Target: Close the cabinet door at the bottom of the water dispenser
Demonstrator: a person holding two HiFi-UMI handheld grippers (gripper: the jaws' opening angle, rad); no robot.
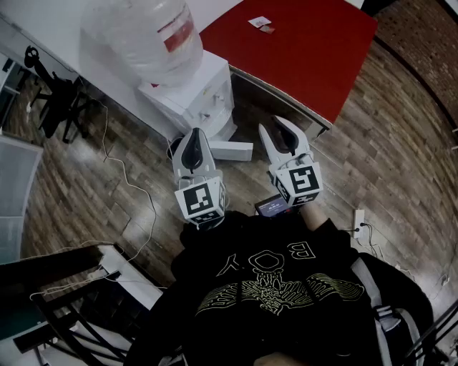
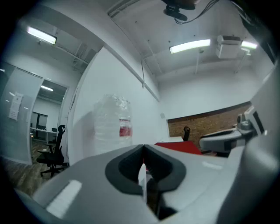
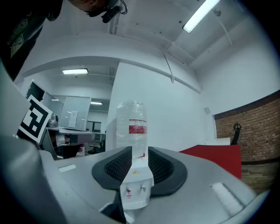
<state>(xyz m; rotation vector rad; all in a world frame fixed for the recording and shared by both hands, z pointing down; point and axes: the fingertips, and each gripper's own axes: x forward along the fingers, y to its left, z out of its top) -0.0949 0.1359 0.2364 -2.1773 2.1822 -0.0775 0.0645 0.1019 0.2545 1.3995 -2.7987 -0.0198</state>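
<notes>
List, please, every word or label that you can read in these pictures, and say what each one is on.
"BOY": on the sweatshirt, seen upside down.
Bottle label: too blurred to read.
Card on the table: too small to read.

White water dispenser, red table, grey-brown wood-plank floor.
Bottle clear w/ red label; cabinet door white; left gripper & right gripper pale grey w/ blk pads, blk/wht square-marker cubes; sweater blk w/ pale print.
</notes>
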